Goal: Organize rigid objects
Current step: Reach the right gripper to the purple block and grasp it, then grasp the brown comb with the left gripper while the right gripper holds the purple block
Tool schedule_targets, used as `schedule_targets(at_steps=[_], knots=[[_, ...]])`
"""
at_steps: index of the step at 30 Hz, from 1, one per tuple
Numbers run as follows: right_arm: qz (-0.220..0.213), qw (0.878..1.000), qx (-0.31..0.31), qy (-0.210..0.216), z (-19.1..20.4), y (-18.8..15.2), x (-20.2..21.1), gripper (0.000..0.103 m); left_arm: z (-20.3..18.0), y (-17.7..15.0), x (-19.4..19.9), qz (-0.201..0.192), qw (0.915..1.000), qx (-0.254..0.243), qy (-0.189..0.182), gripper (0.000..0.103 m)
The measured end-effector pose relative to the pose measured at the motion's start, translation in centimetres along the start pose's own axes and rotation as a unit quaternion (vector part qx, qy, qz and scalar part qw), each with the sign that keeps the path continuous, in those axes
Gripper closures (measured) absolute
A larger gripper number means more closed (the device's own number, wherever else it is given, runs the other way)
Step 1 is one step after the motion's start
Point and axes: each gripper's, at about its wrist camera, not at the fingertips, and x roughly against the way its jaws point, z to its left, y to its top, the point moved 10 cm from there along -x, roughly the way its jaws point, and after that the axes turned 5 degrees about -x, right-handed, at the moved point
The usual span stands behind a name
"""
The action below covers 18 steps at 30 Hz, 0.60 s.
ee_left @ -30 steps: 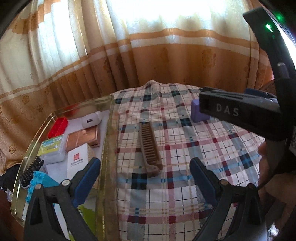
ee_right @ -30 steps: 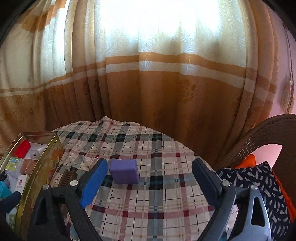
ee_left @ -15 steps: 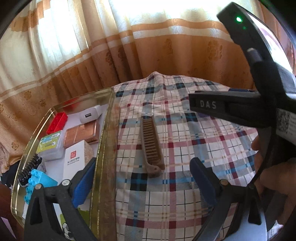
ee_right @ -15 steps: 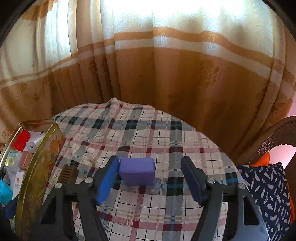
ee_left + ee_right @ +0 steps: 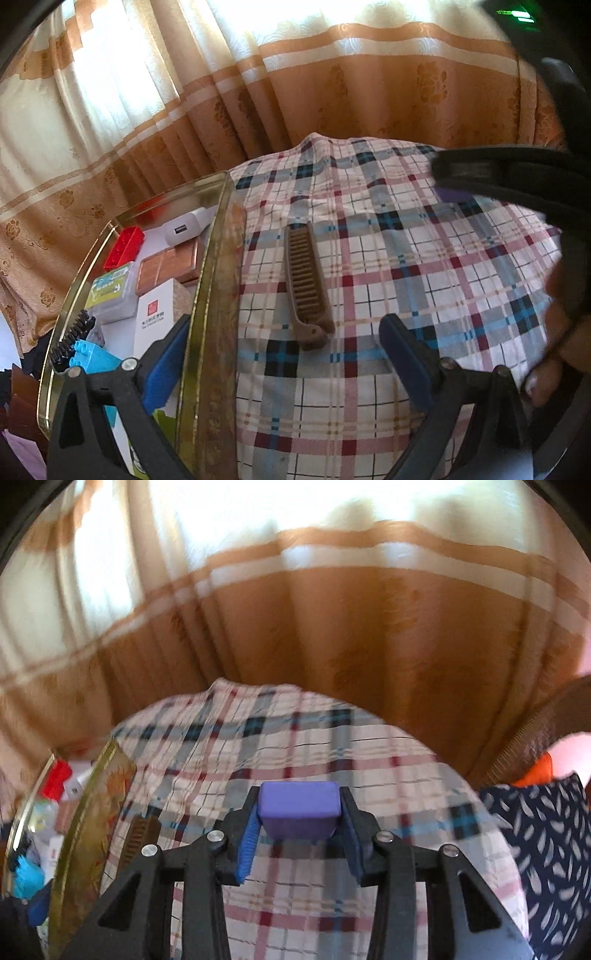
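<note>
A purple block [image 5: 299,801] sits between the blue pads of my right gripper [image 5: 300,823], just above the plaid cloth; the jaws are closing and both pads press its sides. A brown comb [image 5: 304,280] lies lengthwise on the cloth right of the gold tin [image 5: 218,258]. My left gripper [image 5: 284,328] is open at the comb's near end, its left finger [image 5: 166,362] over the tin's rim, its right finger over the cloth. The left wrist view shows only a sliver of the purple block [image 5: 452,195] under the right tool's black body.
The tin holds a red brick [image 5: 123,247], a white charger [image 5: 184,229], a copper box [image 5: 168,266], a white box [image 5: 155,317] and a blue brick [image 5: 92,358]. A patterned cushion [image 5: 546,842] on a wicker chair is at the right. Curtains hang behind the table.
The right gripper's jaws have come together from wide apart onto the purple block's sides. The right tool has shifted right and nearer in the left wrist view. The left gripper has stayed open.
</note>
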Motion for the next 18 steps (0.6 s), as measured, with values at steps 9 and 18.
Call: schedule_targets(at_steps=[9, 18], knots=[[-0.061, 0.993, -0.096, -0.019, -5.0, 0.4, 4.6, 0.06, -0.7, 3.6, 0.5, -0.046, 0.9989, 0.001, 0.008, 0.004], [-0.053, 0.994, -0.091, -0.028, -5.0, 0.3, 4.1, 0.06, -1.9, 4.3, -4.7, 0.045, 0.9972, 0.049, -0.033, 0.007]])
